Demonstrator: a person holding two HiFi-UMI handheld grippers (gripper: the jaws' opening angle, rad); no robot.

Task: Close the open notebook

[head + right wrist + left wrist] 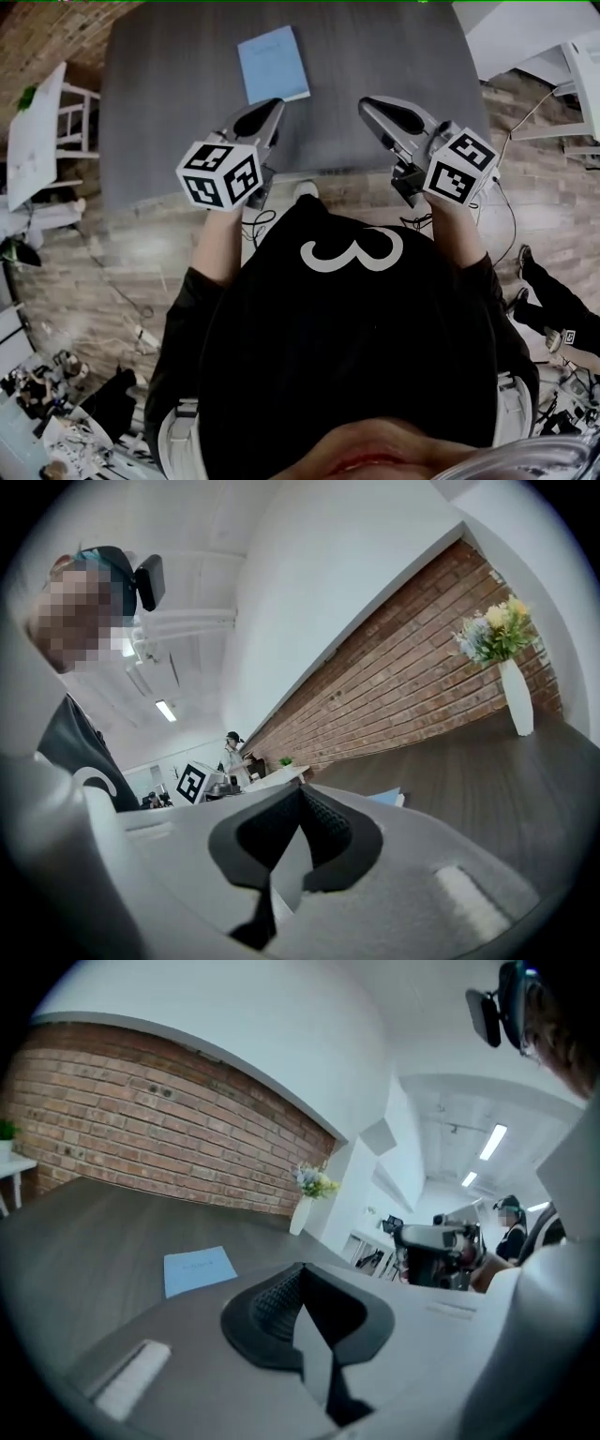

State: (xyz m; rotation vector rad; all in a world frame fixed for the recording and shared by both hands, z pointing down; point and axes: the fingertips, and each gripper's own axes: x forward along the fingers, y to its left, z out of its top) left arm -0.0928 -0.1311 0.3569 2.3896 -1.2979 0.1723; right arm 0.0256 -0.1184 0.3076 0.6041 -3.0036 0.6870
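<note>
A light blue notebook (273, 64) lies flat with its cover shut on the far middle of the dark grey table (159, 103). It also shows in the left gripper view as the notebook (199, 1270), and in the right gripper view only a corner of the notebook (386, 798) peeks past the jaws. My left gripper (273, 106) hovers over the table's near edge, just short of the notebook, jaws together and empty. My right gripper (368, 104) hangs to the notebook's right, also shut on nothing. Both jaw pairs meet at their tips: left gripper (302, 1269), right gripper (300, 789).
A white vase of flowers (312, 1190) stands by the brick wall beyond the table; the vase (511, 667) also appears in the right gripper view. A white side table (33, 131) is at the left, white furniture (525, 33) at the back right. A person's legs (553, 300) are at the right.
</note>
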